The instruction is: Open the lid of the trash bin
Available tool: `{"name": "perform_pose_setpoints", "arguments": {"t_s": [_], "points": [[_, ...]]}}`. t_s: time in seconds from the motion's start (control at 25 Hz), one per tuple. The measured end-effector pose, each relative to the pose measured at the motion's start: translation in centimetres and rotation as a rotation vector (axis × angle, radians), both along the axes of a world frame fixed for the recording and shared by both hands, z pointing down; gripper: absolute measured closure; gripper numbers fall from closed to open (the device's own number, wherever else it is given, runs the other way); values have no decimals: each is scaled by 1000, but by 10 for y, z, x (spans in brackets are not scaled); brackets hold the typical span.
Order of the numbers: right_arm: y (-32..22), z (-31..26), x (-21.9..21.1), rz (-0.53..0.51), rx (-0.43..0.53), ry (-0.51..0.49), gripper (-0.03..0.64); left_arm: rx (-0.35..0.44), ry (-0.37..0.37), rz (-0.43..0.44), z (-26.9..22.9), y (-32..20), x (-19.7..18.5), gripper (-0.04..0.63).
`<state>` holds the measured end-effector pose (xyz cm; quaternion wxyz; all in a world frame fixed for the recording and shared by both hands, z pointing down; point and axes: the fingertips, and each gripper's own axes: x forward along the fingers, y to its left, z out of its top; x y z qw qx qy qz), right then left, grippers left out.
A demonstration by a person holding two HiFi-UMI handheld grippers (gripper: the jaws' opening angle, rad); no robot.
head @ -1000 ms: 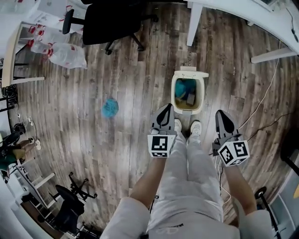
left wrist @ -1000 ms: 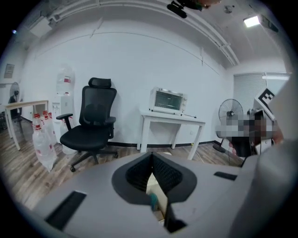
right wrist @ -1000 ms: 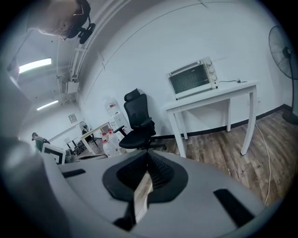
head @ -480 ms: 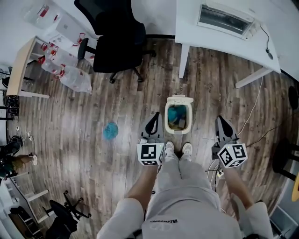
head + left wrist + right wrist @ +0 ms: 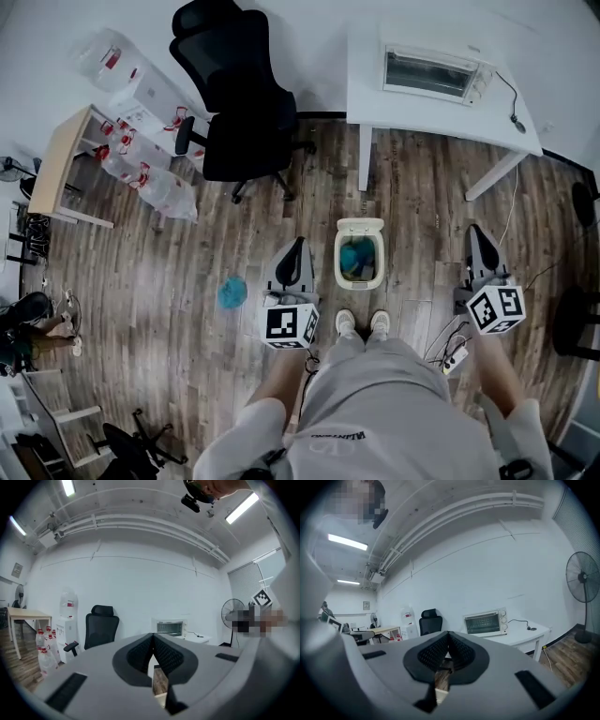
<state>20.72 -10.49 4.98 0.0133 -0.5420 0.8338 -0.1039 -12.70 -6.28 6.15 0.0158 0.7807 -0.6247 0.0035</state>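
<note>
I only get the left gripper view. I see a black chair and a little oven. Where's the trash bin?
Observer: In the head view, the trash bin stands on the floor just ahead of the person's shoes.
Operator: Is it open?
Observer: Yes, the lid stands up at its far side, and blue rubbish shows inside.
Operator: What about the other gripper?
Observer: The right gripper has its jaws together, with nothing between them.
</note>
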Motion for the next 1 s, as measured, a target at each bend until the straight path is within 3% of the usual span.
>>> {"name": "perform_pose_setpoints", "arguments": {"t_s": [0.2, 0.56, 1.0], "points": [[6, -37, 27, 62, 69, -29, 600, 80, 18, -12, -43, 5, 0, 594], [16, -79, 49, 107, 153, -49, 600, 152, 10, -16, -83, 13, -3, 594], [17, -84, 60, 119, 162, -60, 601, 164, -16, -18, -93, 8, -3, 594]]}}
